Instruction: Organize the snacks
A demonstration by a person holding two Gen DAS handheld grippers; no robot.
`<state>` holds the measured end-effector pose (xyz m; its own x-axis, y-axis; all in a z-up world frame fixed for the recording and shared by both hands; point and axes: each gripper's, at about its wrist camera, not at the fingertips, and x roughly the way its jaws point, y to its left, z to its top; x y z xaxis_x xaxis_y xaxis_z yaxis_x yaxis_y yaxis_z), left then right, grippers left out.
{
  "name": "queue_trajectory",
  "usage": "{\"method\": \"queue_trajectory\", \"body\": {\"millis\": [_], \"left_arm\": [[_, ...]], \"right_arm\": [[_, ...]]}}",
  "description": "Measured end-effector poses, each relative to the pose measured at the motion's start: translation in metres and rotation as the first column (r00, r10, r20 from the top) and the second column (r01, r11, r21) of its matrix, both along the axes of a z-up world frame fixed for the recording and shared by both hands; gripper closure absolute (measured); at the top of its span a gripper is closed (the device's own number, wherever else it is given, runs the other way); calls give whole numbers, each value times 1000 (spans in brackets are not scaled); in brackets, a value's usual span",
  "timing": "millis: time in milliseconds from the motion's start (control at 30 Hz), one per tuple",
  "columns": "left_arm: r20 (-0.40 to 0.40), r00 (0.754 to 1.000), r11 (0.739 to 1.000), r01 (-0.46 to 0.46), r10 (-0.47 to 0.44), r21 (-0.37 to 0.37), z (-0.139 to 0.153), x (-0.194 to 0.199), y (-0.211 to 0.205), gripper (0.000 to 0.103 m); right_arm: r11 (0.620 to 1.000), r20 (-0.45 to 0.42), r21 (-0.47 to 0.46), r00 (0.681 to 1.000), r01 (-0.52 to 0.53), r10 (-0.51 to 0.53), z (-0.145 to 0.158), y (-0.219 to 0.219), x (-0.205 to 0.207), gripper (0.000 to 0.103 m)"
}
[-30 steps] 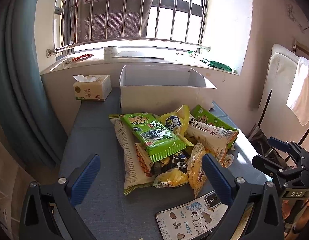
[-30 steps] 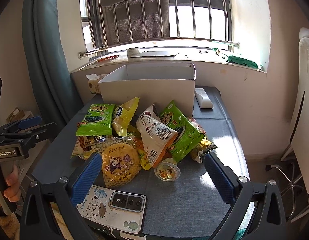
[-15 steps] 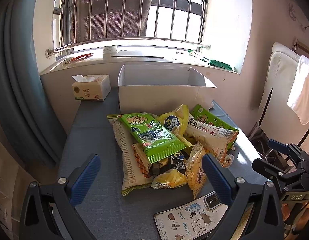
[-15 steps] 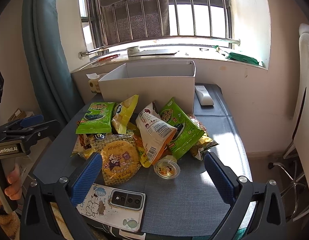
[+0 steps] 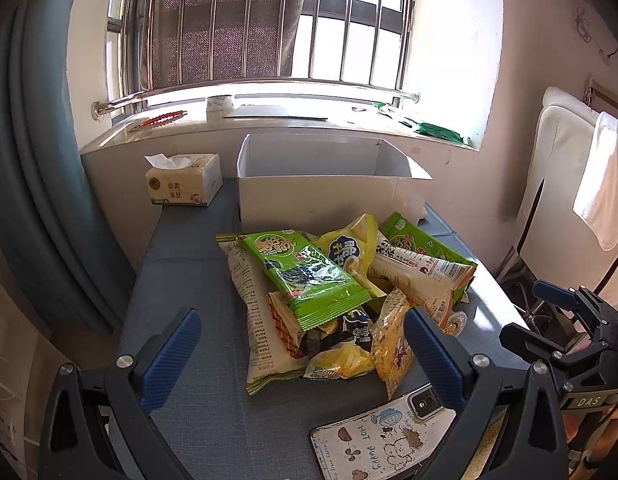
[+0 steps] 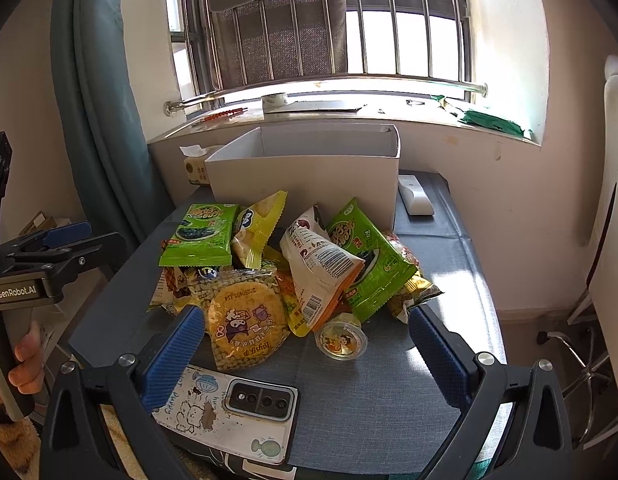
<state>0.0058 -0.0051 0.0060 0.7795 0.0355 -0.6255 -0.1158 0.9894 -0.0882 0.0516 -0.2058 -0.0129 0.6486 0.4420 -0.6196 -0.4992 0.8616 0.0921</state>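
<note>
My left claw [image 5: 299, 354] and right claw [image 6: 303, 354] hang released and empty at bottom frame. The snack pile [image 5: 337, 292] lies mid-frame on the grey table [image 5: 181, 276], just before the white box [image 5: 321, 192] at upper centre.

Both fisheye views looked forward from the near edge of the grey table [image 5: 181, 264], slightly downward, toward the barred window [image 5: 269, 28] at the top of each frame. The left wrist view sat further left, the right wrist view further right. They shared the snack pile [image 5: 333, 296] at centre, the white box [image 6: 309, 176] behind it, and the phone [image 6: 229, 412] along the lower edge.
</note>
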Motion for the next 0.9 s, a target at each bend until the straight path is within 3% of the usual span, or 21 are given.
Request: {"method": "queue_trajectory", "body": {"millis": [433,633,900], "left_arm": [[1,1000,1000,-3,3,0,1,-1,2,0],[5,1000,1000,-10,10,-3,0,-3,5,0],[1,999,999,-32,32,-22,-5,-6,15,0]], "right_arm": [[998,-50,42,998,-38,41,-4,2,3,0],[998,-14,-20,998,-58,57,-1,12,12,0],[979,-35,-156,991,-135,131,-11,52,67,0]]}}
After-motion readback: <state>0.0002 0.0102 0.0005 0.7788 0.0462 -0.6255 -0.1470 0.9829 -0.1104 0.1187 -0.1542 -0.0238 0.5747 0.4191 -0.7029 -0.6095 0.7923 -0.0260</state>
